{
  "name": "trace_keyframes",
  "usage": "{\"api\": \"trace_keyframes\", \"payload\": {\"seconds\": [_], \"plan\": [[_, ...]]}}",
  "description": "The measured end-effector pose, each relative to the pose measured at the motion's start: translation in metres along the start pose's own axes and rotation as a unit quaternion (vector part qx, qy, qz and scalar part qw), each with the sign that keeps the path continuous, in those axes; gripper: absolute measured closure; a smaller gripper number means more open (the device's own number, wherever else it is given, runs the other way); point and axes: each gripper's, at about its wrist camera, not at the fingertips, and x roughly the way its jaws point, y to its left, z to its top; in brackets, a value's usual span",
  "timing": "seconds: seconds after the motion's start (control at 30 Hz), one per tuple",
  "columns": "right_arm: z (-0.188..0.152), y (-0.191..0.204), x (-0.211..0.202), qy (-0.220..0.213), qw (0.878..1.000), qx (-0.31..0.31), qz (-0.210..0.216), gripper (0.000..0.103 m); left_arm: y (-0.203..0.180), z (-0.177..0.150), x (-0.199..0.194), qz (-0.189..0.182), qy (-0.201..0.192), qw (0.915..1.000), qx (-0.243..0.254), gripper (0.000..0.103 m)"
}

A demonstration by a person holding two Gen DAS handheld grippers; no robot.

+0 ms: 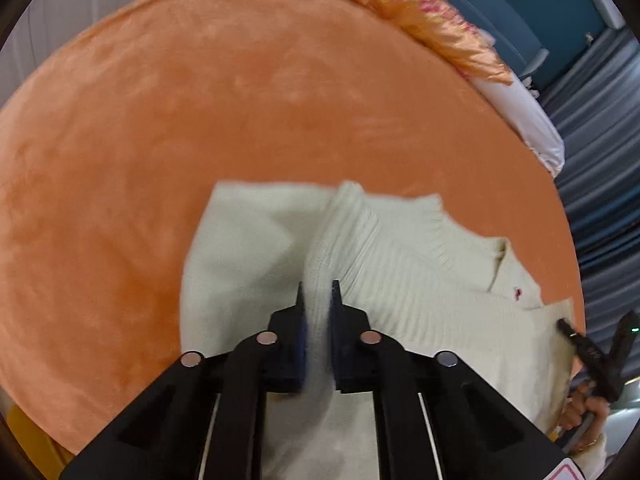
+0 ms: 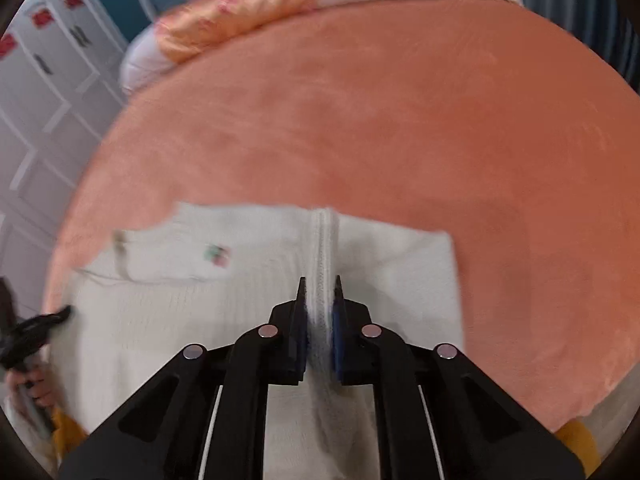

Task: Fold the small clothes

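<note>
1. A cream knitted sweater (image 1: pixel 400 272) is spread on an orange plush cover (image 1: pixel 240 100), directly under and ahead of both pairs of tongs.
2. A raised ribbed fold of the sweater is pinched between the nearly closed jaws of the left gripper (image 1: pixel 318 292); the knit is seen bunched up between the pads.
3. A ribbed seam strip of the sweater (image 2: pixel 326 248) is clamped in the same way by the right gripper (image 2: pixel 320 290), its jaws drawn almost together on the cloth.
4. A small red embroidered mark (image 2: pixel 218 258) is seen to the left of the right gripper's tips, blurred.
5. In the left wrist view, the other gripper is seen at the far right edge of the sweater, held by a hand (image 1: pixel 584 412).
6. Beyond the tongs, an orange satin cloth (image 1: pixel 420 16) and white bedding (image 1: pixel 524 116) are seen at the far edge of the cover.
</note>
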Motion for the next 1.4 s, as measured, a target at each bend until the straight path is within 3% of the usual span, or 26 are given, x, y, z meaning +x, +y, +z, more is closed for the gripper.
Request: {"api": "trace_keyframes", "payload": {"seconds": [0.13, 0.2, 0.27, 0.4, 0.47, 0.57, 0.67, 0.73, 0.83, 0.97, 1.07, 1.13, 1.2, 1.27, 1.33, 1.4], "plan": [[0.022, 0.002, -0.066, -0.105, 0.993, 0.014, 0.058, 0.095, -0.02, 0.021, -0.046, -0.011, -0.07, 0.997, 0.03, 0.098], [0.028, -0.011, -0.071, -0.129, 0.989, 0.037, 0.056, 0.095, -0.022, 0.03, -0.056, -0.008, -0.096, 0.9951, 0.022, 0.098], [0.029, -0.025, -0.044, -0.102, 0.993, 0.05, 0.03, 0.095, -0.018, 0.036, -0.046, -0.001, -0.093, 0.9955, 0.021, 0.098], [0.0, -0.051, 0.058, 0.044, 0.996, 0.056, -0.048, 0.095, -0.006, 0.016, 0.036, 0.078, -0.008, 0.9959, 0.045, 0.097], [-0.004, -0.051, 0.055, 0.029, 0.997, 0.062, -0.046, 0.094, 0.002, 0.005, 0.043, 0.079, -0.028, 0.9955, 0.044, 0.096], [0.001, -0.047, 0.03, 0.007, 0.994, 0.096, -0.042, 0.09, 0.013, 0.008, 0.031, 0.049, -0.035, 0.9982, -0.001, 0.091], [0.0, -0.028, -0.015, -0.061, 0.992, 0.082, -0.081, 0.087, 0.007, 0.005, 0.001, 0.075, -0.056, 0.9956, 0.005, 0.089], [-0.007, -0.012, -0.031, -0.072, 0.994, 0.06, -0.055, 0.086, -0.013, -0.003, -0.029, 0.095, -0.089, 0.9912, 0.025, 0.091], [-0.032, 0.05, -0.027, -0.038, 0.999, -0.004, 0.028, 0.086, -0.055, -0.027, -0.052, 0.068, -0.096, 0.9896, 0.083, 0.091], [-0.089, 0.139, -0.004, 0.051, 0.985, -0.113, 0.121, 0.086, -0.111, -0.082, -0.03, -0.021, -0.013, 0.9885, 0.149, 0.09], [-0.123, 0.167, 0.009, 0.085, 0.973, -0.174, 0.126, 0.087, -0.125, -0.113, -0.003, -0.006, 0.03, 0.9818, 0.187, 0.09], [-0.128, 0.151, 0.011, 0.084, 0.974, -0.181, 0.106, 0.09, -0.114, -0.124, 0.005, 0.014, 0.034, 0.9802, 0.194, 0.091], [-0.119, 0.119, 0.007, 0.084, 0.984, -0.134, 0.076, 0.09, -0.097, -0.122, -0.003, 0.024, 0.023, 0.9816, 0.188, 0.094], [-0.112, 0.079, 0.001, 0.083, 0.991, -0.084, 0.057, 0.097, -0.075, -0.119, -0.013, 0.042, 0.018, 0.985, 0.166, 0.095], [-0.108, 0.036, -0.011, 0.086, 0.995, -0.032, 0.038, 0.103, -0.045, -0.118, -0.023, 0.079, 0.014, 0.9868, 0.141, 0.096], [-0.109, 0.005, -0.025, 0.083, 0.996, -0.012, -0.027, 0.103, -0.016, -0.118, -0.03, 0.087, 0.017, 0.9898, 0.112, 0.096]]}}
